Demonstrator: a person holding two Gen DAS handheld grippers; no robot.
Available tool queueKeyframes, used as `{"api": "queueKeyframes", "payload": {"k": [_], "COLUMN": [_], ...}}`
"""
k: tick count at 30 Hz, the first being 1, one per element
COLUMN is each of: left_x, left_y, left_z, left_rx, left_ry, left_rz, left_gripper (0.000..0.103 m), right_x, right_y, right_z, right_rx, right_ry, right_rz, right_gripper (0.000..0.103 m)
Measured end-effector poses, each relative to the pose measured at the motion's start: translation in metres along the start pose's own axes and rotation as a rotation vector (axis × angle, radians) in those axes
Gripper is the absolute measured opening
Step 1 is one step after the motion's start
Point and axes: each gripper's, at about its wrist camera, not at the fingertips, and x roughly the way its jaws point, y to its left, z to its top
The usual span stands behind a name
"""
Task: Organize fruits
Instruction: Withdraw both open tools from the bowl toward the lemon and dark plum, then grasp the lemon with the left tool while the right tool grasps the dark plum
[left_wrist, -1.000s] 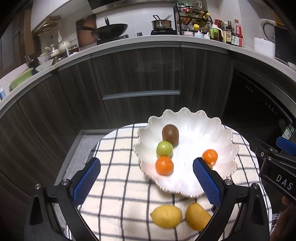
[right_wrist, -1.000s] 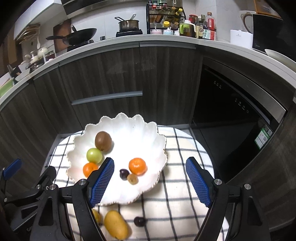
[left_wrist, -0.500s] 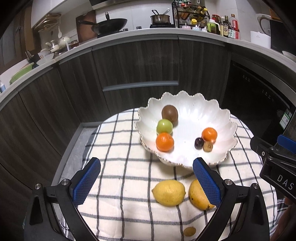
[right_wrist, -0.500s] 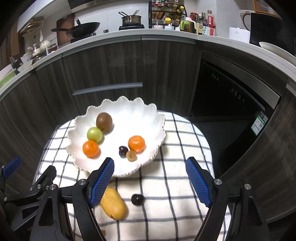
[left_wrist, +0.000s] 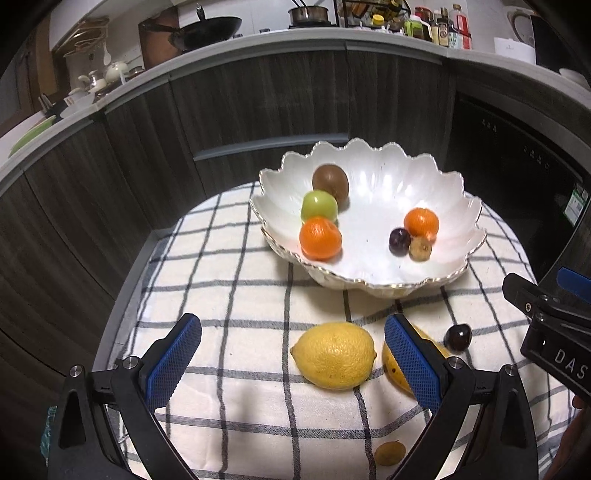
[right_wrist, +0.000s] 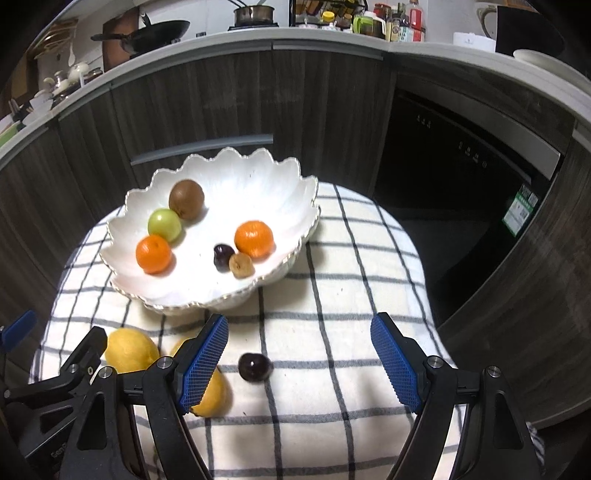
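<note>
Lemon (left_wrist: 333, 355) lies on the checked cloth (left_wrist: 229, 288) over the tabletop, in front of the bowl, long axis running left to right in the left wrist view, its nipple end toward the right. Just beside it on the right lies a mango (right_wrist: 212, 397), partly hidden behind a blue pad; in the right wrist view its long axis runs from near to far. A dark cherry (right_wrist: 254, 366) sits on the cloth right of the mango, apart from it. A small brownish fruit (left_wrist: 390, 453) lies nearer the camera; kind not clear.

White scalloped bowl (left_wrist: 373, 284) holds: kiwi (left_wrist: 330, 182) at the back left, green apple (left_wrist: 319, 207) touching it in front, tangerine (left_wrist: 320, 238) in front of that; on the right a second tangerine (left_wrist: 421, 222), with a dark cherry (left_wrist: 399, 241) and a small brown fruit (left_wrist: 420, 248) just beside it.

Left tongs (left_wrist: 293, 363) stand wide, nothing gripped; the lemon sits between the pads in view. Right tongs (right_wrist: 299, 363) stand wide, empty, above the loose cherry.
</note>
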Motion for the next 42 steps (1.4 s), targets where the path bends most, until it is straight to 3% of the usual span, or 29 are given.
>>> {"api": "queueKeyframes", "payload": {"k": [20, 29, 42], "left_x": [0.047, 0.054, 0.056], "left_y": [-0.007, -0.003, -0.003], "left_z": [-0.025, -0.027, -0.029], "left_rx": [0.016, -0.005, -0.005], "left_ry": [0.089, 0.111, 0.110], "left_rz": [-0.058, -0.126, -0.143], "left_gripper": [0.101, 0.100, 0.100], "right_x": [0.043, 0.045, 0.049], "right_y": [0.004, 0.004, 0.006], "right_z": [-0.030, -0.033, -0.033], "right_rx": [-0.014, -0.018, -0.022], "right_ry": [0.082, 0.094, 0.104], "right_rz": [0.031, 0.048, 0.057], "right_gripper": [0.079, 0.078, 0.075]}}
